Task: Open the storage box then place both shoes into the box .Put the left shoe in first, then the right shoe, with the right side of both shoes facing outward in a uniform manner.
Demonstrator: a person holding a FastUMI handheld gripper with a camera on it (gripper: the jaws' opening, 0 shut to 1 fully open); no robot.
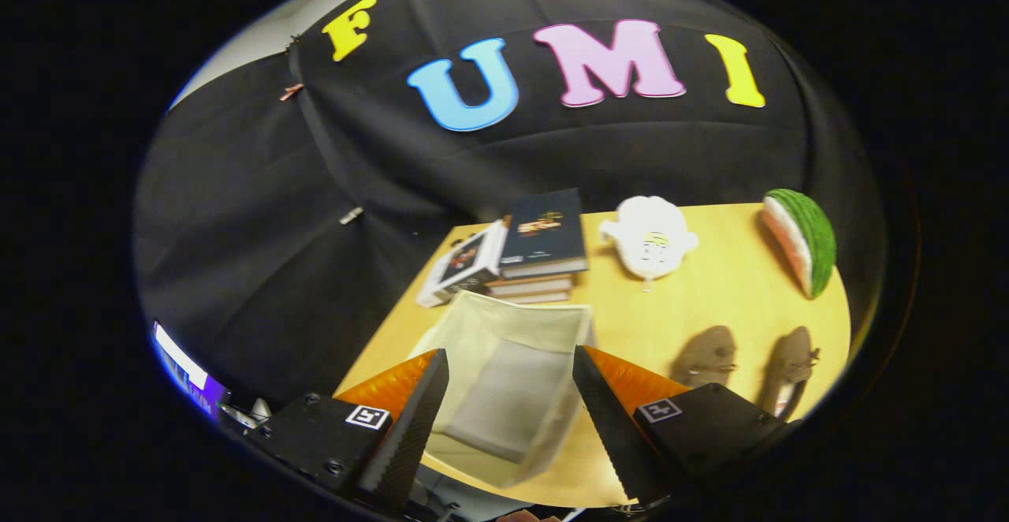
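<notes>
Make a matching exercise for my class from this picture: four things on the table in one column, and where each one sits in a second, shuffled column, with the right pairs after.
Things
1. storage box
2. stack of books
3. watermelon slice toy
4. pair of shoes

Places
A. far right of the table, beyond the shoes
B. directly ahead of the open claw, seen between its fingers
C. right of the box, side by side
D. just behind the box, near the cloth wall

Pairs: 1-B, 2-D, 3-A, 4-C
</notes>
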